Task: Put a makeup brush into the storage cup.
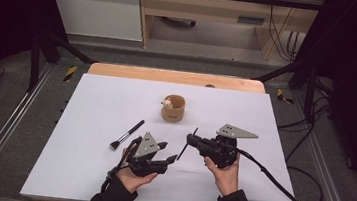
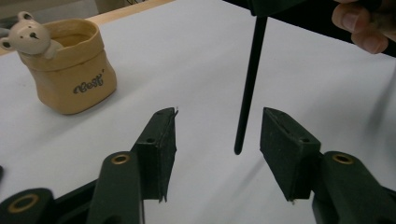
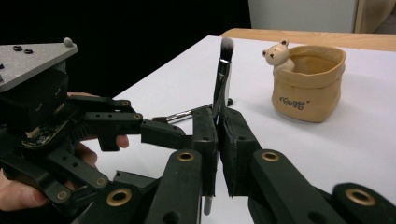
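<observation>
A: What did the high view give?

B: The white surface [image 1: 91, 101] filled the middle of the frame. A tan pot [image 1: 173, 108] with a small bear figure [image 1: 167, 102] on its rim stood just above centre. A makeup brush [image 1: 126, 135] lay left of centre, well apart from the pot. The left gripper [image 1: 169, 151] sat low, just right of that brush, with its jaws spread. The right gripper [image 1: 192, 140] was beside it to the right and pinched a second brush [image 1: 185, 147], whose dark handle slanted down to the left.

A: And the left gripper view?

B: Its own jaws stood apart at the bottom of the frame, pressing on nothing. The held brush's black handle [image 2: 248, 84] hung down from the top edge, and its tip ended between the two jaws without touching either. The pot [image 2: 71, 70] and the bear [image 2: 29, 33] were at the upper left. Fingers [image 2: 362, 25] showed at the upper right.

A: The right gripper view?

B: The jaws were pressed on the second brush [image 3: 222, 79], which stood nearly upright at centre with its bristles on top. The left gripper [image 3: 166, 134] reached in from the left, its jaw tip just beside the right gripper's jaws. The lying brush [image 3: 187, 113] showed behind them, and the pot [image 3: 308, 84] sat at the upper right.
</observation>
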The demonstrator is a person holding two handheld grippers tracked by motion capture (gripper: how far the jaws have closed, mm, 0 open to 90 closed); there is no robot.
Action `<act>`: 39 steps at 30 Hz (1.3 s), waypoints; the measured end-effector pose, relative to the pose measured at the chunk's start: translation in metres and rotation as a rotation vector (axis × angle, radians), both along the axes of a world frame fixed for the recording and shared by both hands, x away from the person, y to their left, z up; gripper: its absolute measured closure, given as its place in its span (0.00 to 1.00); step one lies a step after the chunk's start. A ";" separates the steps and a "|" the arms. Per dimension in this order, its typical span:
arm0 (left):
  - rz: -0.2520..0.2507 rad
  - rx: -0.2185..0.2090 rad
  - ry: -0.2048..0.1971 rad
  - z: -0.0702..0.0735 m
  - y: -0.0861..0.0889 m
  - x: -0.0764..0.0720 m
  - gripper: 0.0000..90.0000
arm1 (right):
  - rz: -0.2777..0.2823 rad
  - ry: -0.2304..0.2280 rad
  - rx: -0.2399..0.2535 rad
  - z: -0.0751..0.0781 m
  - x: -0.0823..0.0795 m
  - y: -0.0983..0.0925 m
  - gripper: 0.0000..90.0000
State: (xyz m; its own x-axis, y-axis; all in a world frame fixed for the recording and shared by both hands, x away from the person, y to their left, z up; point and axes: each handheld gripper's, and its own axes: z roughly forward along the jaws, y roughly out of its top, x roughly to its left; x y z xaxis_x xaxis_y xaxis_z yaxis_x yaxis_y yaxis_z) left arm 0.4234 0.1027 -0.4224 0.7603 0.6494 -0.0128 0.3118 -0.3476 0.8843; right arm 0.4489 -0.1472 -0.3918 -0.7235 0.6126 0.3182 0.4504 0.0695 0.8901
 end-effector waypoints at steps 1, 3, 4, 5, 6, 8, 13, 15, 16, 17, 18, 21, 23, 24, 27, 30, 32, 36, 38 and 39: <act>-0.003 0.004 -0.004 0.001 0.002 0.000 0.45 | -0.001 -0.006 -0.004 0.000 0.000 -0.001 0.95; -0.002 0.004 -0.014 0.002 0.005 0.001 0.41 | -0.008 -0.014 -0.006 0.002 -0.001 -0.002 0.95; -0.002 0.004 -0.014 0.002 0.006 0.002 0.39 | -0.013 -0.014 -0.005 0.003 -0.001 -0.003 0.95; -0.001 0.007 -0.017 0.003 0.008 0.002 0.36 | -0.015 -0.023 -0.007 0.004 -0.001 -0.005 0.95; -0.002 0.012 -0.017 0.004 0.009 0.003 0.34 | -0.020 -0.025 -0.009 0.005 -0.002 -0.006 0.95; -0.001 0.015 -0.008 0.006 0.012 0.005 0.31 | -0.026 -0.033 -0.012 0.005 -0.002 -0.007 0.95; 0.009 0.007 -0.009 0.010 0.021 0.009 0.24 | -0.036 -0.041 -0.016 0.006 -0.001 -0.010 0.95; 0.009 0.005 -0.010 0.012 0.025 0.010 0.22 | -0.036 -0.046 -0.014 0.006 -0.001 -0.010 0.95; 0.007 0.008 -0.011 0.013 0.027 0.011 0.22 | -0.037 -0.046 -0.014 0.006 -0.001 -0.011 0.95; 0.008 0.009 -0.013 0.013 0.028 0.011 0.21 | -0.041 -0.048 -0.017 0.006 0.000 -0.011 0.95; 0.008 0.008 -0.011 0.014 0.029 0.012 0.20 | -0.042 -0.053 -0.021 0.007 0.000 -0.011 0.95; 0.005 0.009 -0.014 0.017 0.033 0.012 0.19 | -0.047 -0.060 -0.030 0.007 0.001 -0.012 0.95; 0.003 0.004 -0.018 0.021 0.035 0.012 0.18 | -0.050 -0.063 -0.031 0.008 0.002 -0.014 0.95; -0.001 0.005 -0.019 0.022 0.036 0.012 0.17 | -0.052 -0.061 -0.029 0.009 0.003 -0.014 0.95; -0.002 0.012 -0.042 0.026 0.041 0.009 0.16 | -0.058 -0.069 -0.030 0.011 0.004 -0.016 0.95; 0.006 0.019 -0.048 0.026 0.048 0.007 0.15 | -0.065 -0.072 -0.028 0.012 0.006 -0.018 0.95; 0.015 0.018 -0.047 0.025 0.053 0.007 0.14 | -0.071 -0.074 -0.025 0.014 0.008 -0.018 0.95; 0.040 0.017 -0.039 0.024 0.066 0.007 0.14 | -0.076 -0.082 -0.029 0.017 0.011 -0.017 0.95; 0.047 0.012 -0.039 0.024 0.071 0.006 0.13 | -0.079 -0.083 -0.033 0.019 0.013 -0.017 0.95; 0.052 0.012 -0.041 0.023 0.074 0.006 0.13 | -0.081 -0.088 -0.041 0.019 0.013 -0.016 0.95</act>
State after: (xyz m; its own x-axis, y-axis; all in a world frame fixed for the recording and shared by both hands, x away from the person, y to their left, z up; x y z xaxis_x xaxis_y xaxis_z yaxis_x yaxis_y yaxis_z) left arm 0.4294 0.1767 -0.3989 0.7256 0.6877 0.0256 0.2934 -0.3427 0.8924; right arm 0.4620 -0.1637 -0.3723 -0.6955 0.6810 0.2292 0.3759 0.0730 0.9238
